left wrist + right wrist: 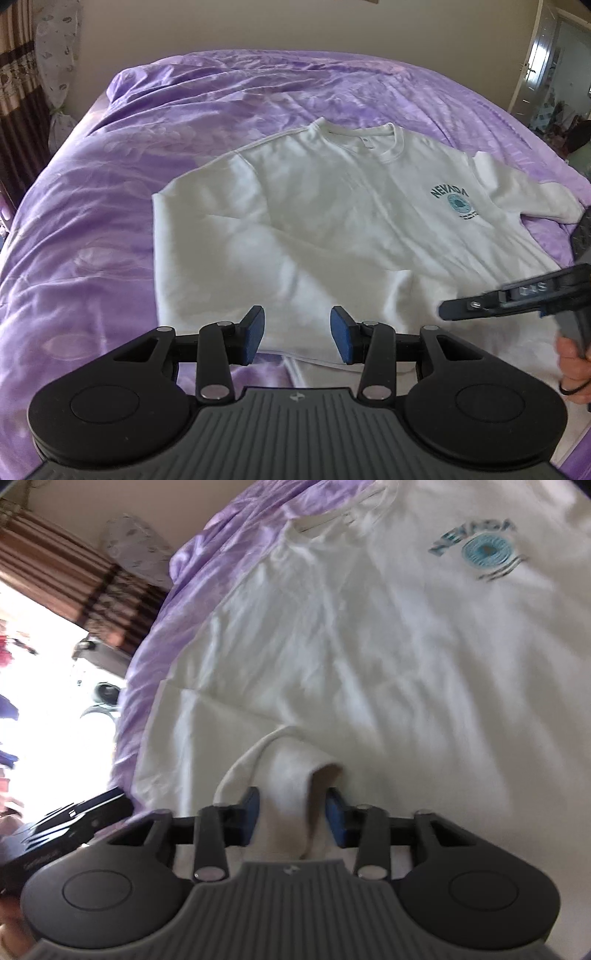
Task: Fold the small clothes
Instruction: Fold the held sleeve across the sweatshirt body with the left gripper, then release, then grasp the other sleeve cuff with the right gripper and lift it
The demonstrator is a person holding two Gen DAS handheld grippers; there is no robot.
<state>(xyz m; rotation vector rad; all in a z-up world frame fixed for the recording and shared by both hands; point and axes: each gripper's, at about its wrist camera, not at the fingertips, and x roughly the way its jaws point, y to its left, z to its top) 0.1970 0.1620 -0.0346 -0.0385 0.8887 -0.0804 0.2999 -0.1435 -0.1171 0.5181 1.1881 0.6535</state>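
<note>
L gripper [297,317]: pads apart, nothing between them. It hangs over the near hem of the shirt [295,221], bottom centre of the left view, pointing down at an angle. No contact with cloth that I can see.

R gripper [291,805]: pads also apart in its own view. A raised cuff [288,760] sits in the gap, close to the left pad, with a shadowed gap on the right pad side. It doesn't look clamped. The view is blurred, so pad contact is uncertain. In the left view the same gripper comes in from the right edge, side-on, tip low over the shirt's lower right. A hand [572,365] is on its grip at the lower right edge.

Shirt: white, long-sleeved, front up, spread flat across the middle of the left view. The collar is toward the top of the frame. One sleeve is folded diagonally across the body, the other lies out toward the right edge. The teal logo [456,201] is right of centre.

It's all on a purple bedspread [92,221], wrinkled, filling the frame around the shirt. Striped curtain [18,92] at the left edge, door [543,62] in the upper right.
</note>
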